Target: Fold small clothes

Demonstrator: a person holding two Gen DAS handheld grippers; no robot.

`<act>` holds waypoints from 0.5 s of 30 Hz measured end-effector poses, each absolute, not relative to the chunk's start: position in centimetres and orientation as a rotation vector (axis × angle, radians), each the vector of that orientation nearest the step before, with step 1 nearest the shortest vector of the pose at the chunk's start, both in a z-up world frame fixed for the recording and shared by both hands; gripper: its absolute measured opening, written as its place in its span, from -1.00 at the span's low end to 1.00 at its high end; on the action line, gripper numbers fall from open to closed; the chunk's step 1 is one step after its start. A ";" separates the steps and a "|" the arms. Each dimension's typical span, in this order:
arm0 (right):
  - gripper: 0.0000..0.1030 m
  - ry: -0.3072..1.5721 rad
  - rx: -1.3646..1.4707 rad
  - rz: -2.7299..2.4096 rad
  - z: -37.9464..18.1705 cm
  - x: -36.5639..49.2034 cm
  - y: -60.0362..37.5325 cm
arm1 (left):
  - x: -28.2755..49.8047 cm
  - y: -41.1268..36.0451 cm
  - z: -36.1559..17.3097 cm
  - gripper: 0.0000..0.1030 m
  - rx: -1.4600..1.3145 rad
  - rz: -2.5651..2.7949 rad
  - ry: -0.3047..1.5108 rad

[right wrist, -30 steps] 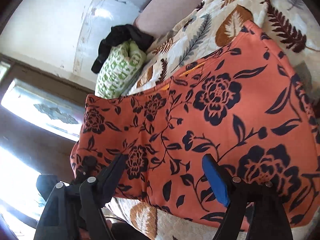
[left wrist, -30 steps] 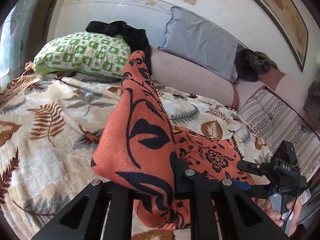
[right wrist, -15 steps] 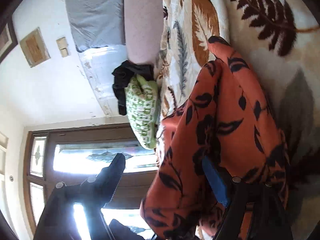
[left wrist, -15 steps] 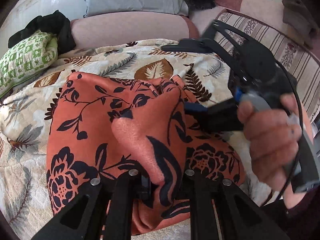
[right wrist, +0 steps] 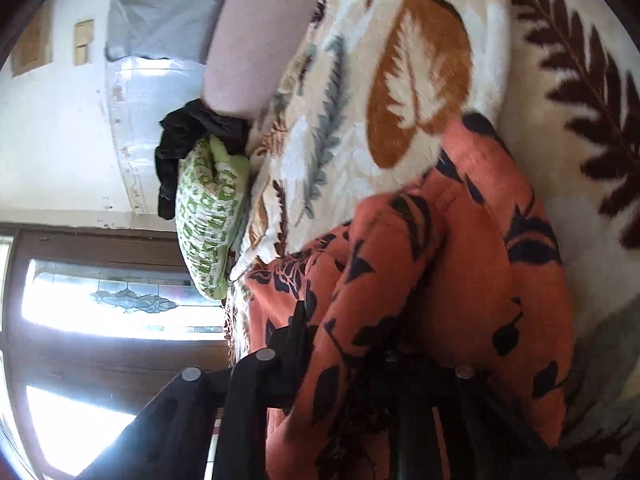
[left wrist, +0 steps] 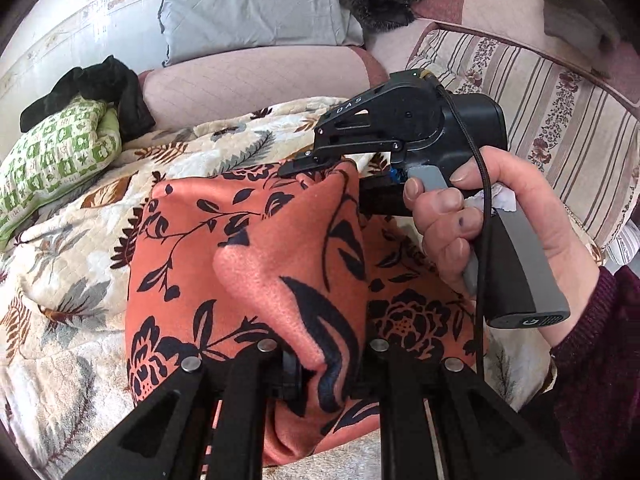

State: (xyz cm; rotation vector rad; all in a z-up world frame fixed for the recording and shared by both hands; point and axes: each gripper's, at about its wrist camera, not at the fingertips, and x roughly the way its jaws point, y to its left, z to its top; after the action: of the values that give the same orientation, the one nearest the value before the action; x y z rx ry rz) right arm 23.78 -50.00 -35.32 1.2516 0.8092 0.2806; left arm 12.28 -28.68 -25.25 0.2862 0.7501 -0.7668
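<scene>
An orange garment with a black flower print lies folded on the leaf-patterned blanket. My left gripper is shut on a raised fold of the garment at its near edge. My right gripper, held in a hand, is shut on the garment's far edge, just beyond the fold. In the right wrist view the garment bunches between my right gripper's fingers and hides the right one.
A green patterned pillow with a black cloth on it lies at the back left. A grey cushion leans on the pink sofa back. A striped cover is at the right.
Both grippers swung the garment's lifted edge over and down onto the rest of it. The right gripper came close in front of the left one and closed on the cloth.
</scene>
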 end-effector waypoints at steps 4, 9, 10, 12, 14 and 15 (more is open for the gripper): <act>-0.69 0.643 1.140 0.347 -31.3 22.4 -51.6 | 11.3 -30.3 -23.2 -0.73 0.280 -0.826 0.698; -0.69 0.616 1.105 0.341 -31.5 21.6 -55.2 | 11.2 -34.9 -25.8 -0.65 0.345 -0.878 0.754; -0.69 0.644 1.119 0.331 -32.5 22.0 -55.8 | 11.4 -35.7 -26.9 -0.64 0.369 -0.870 0.789; -0.69 0.716 1.142 0.295 -34.8 22.9 -56.4 | 11.4 -36.7 -28.8 -0.53 0.415 -0.848 0.839; -0.62 0.796 1.123 0.260 -36.6 23.9 -56.2 | 10.7 -36.8 -29.1 -0.40 0.442 -0.845 0.832; -0.60 0.834 1.116 0.219 -37.4 24.2 -56.1 | 10.2 -36.7 -28.8 -0.30 0.462 -0.853 0.820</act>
State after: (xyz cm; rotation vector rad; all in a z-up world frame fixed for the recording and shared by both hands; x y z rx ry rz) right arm 24.23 -56.13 -37.44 1.1164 0.8338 0.2190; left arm 10.22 -36.75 -28.82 0.4618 0.8203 -0.8531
